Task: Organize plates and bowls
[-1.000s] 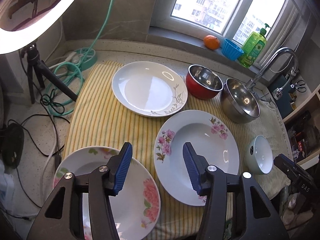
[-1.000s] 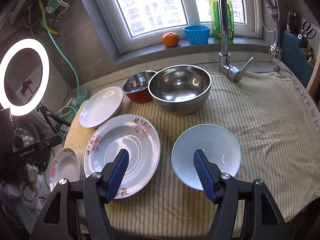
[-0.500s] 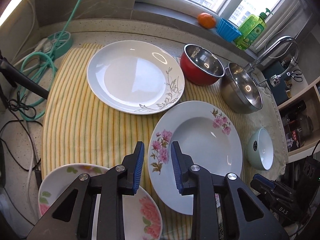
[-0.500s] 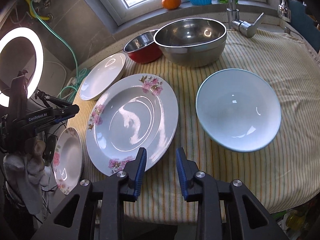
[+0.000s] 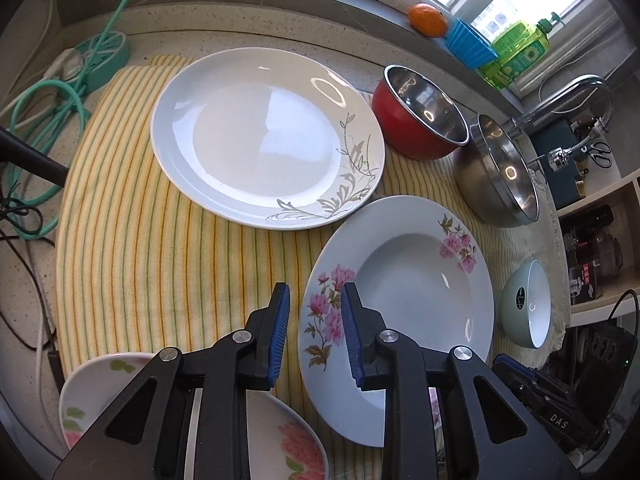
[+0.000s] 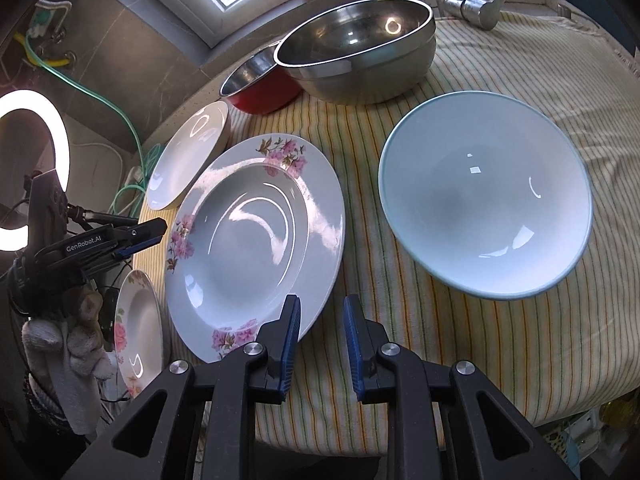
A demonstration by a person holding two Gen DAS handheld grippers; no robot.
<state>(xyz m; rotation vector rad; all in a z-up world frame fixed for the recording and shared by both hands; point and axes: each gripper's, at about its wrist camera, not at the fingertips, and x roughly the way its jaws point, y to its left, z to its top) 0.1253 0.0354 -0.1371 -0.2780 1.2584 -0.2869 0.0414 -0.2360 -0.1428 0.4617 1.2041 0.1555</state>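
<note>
Both parted and empty: left hand-held gripper point(image 5: 312, 320) straddling the near-left rim of the deep floral plate point(image 5: 400, 300), right hand-held gripper point(image 6: 320, 328) just off its opposite edge.

Right gripper point(image 6: 318, 322) hovers over the striped cloth point(image 6: 500, 344), fingers slightly parted, gripping nothing. Floral plate point(image 6: 256, 236) sits just left of it, blue bowl point(image 6: 486, 204) up right.
</note>
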